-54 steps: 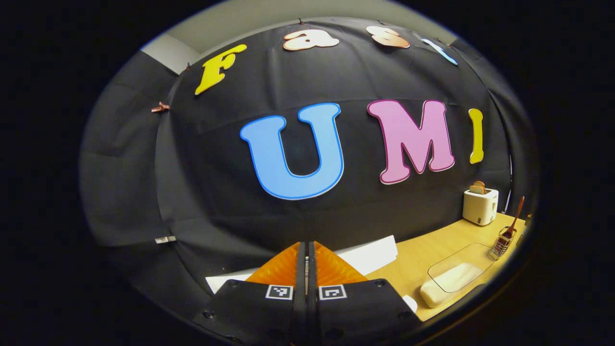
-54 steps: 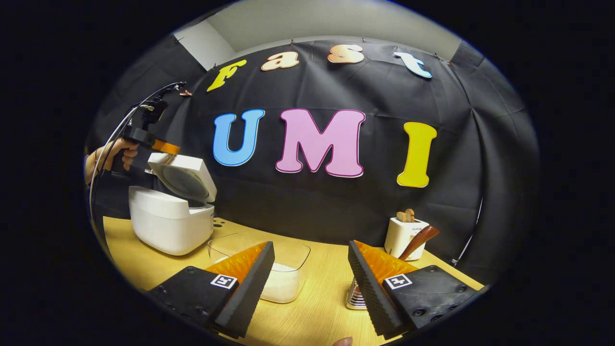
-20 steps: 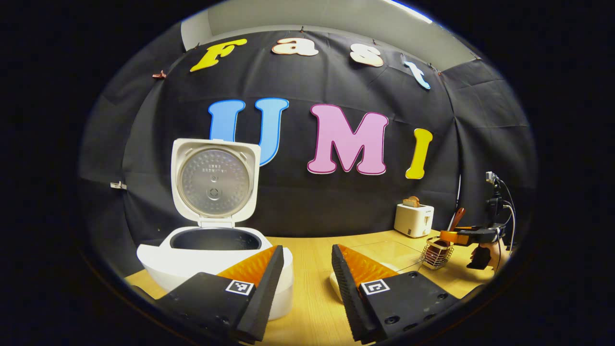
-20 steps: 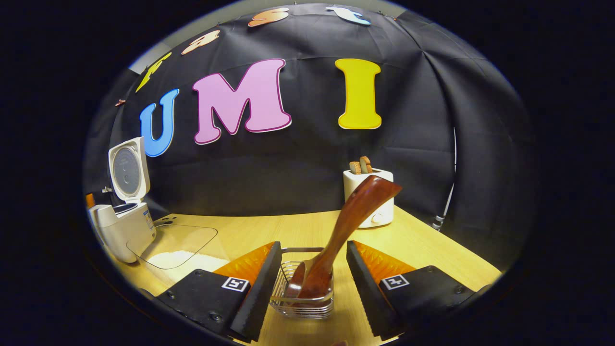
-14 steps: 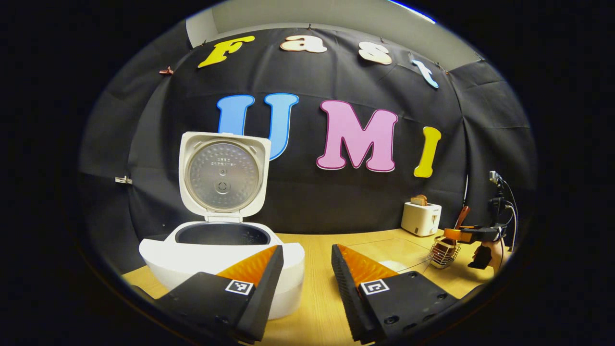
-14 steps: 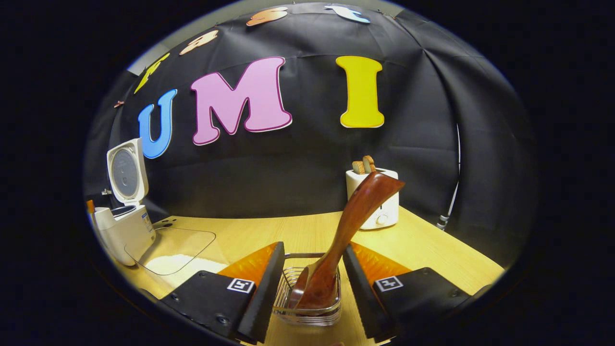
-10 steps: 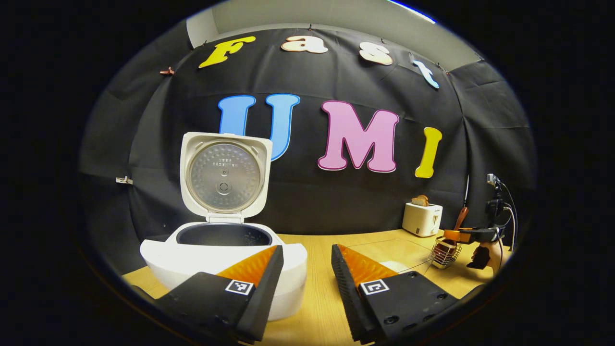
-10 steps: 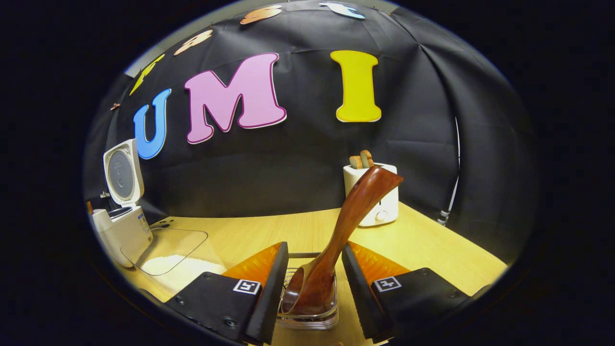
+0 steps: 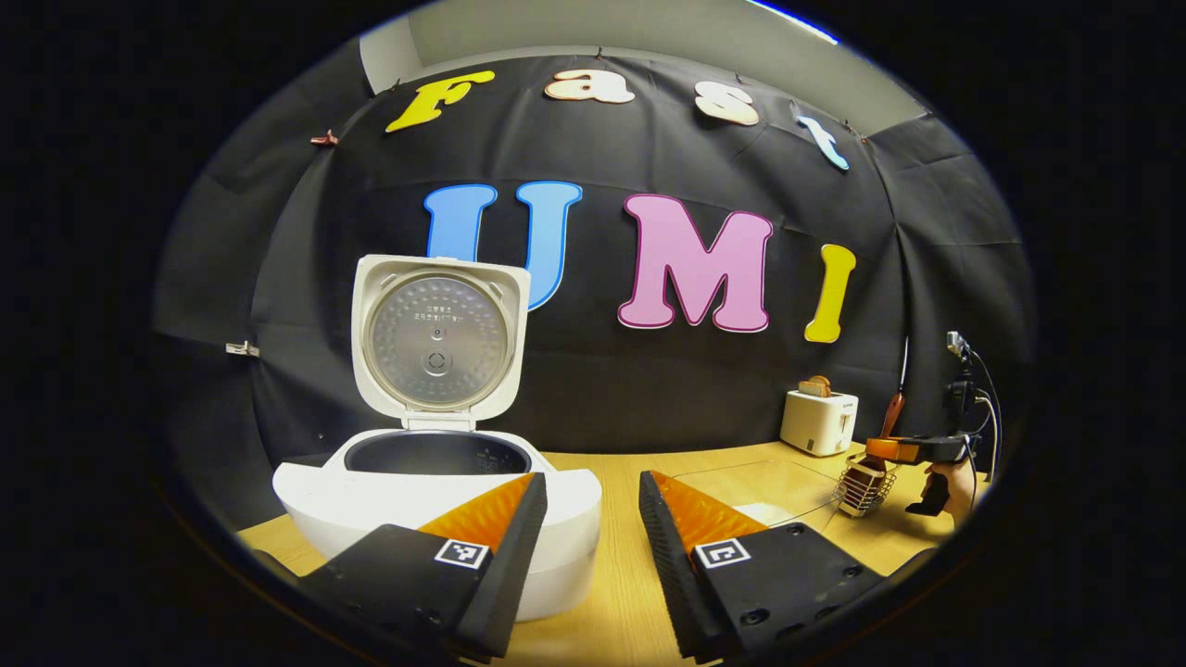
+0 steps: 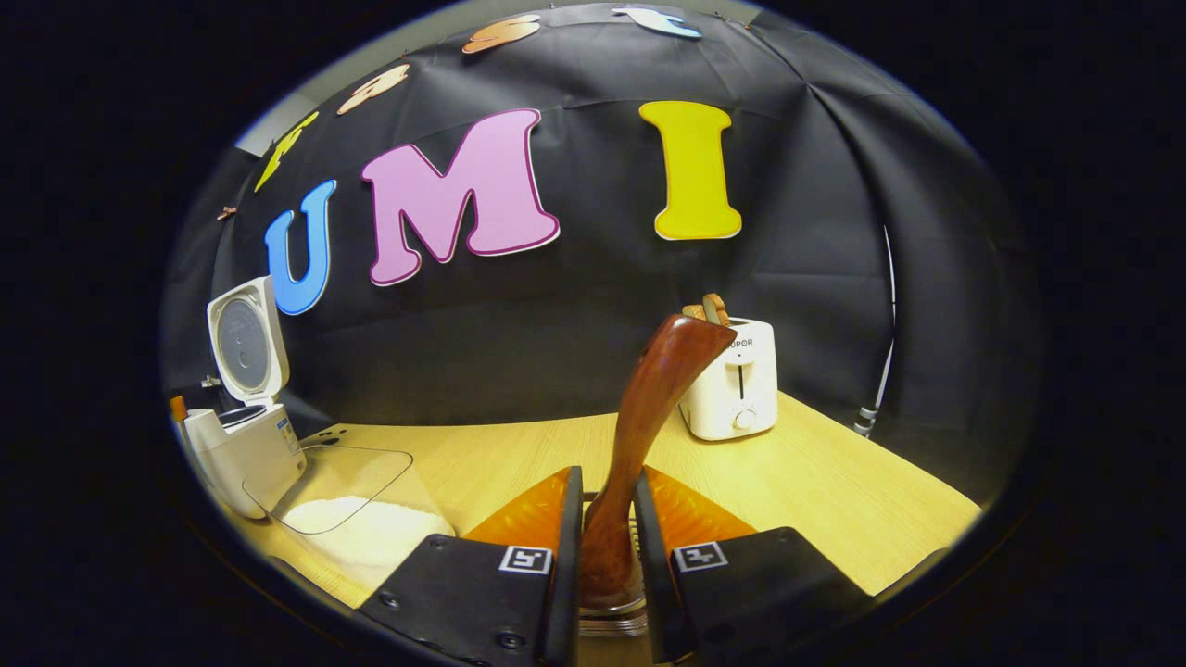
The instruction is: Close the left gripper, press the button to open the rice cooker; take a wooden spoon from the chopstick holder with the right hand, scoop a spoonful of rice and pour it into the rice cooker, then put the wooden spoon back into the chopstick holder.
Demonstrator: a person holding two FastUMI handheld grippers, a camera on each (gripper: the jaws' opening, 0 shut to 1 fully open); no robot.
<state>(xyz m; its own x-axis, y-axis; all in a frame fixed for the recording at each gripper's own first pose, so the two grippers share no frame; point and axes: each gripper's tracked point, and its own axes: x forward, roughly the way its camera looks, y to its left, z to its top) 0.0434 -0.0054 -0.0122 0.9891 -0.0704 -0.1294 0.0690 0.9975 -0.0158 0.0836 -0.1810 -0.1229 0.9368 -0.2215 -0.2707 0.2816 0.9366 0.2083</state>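
The white rice cooker [image 9: 371, 505] stands with its lid [image 9: 435, 343] raised and its dark inner pot showing. My left gripper [image 9: 591, 479] hovers open just in front of it, holding nothing. In the right gripper view, my right gripper [image 10: 607, 474] is shut on the lower handle of the wooden spoon [image 10: 662, 389], which stands upright in the wire chopstick holder [image 10: 611, 613]. A clear glass container of white rice [image 10: 357, 528] lies between holder and rice cooker [image 10: 243, 440]. The left gripper view has the right gripper [image 9: 894, 449] far right, at the chopstick holder [image 9: 857, 482].
A white toaster [image 10: 732, 384] with bread slices stands at the back of the wooden table [image 10: 834, 500], just behind the spoon. In the left gripper view the toaster [image 9: 818, 421] sits behind the glass container [image 9: 760, 486], and a hand [image 9: 945, 482] holds the right gripper.
My right gripper's fingers have closed from wide apart onto the spoon handle, and the handle now stands more upright. The left gripper has stayed open in front of the opened cooker.
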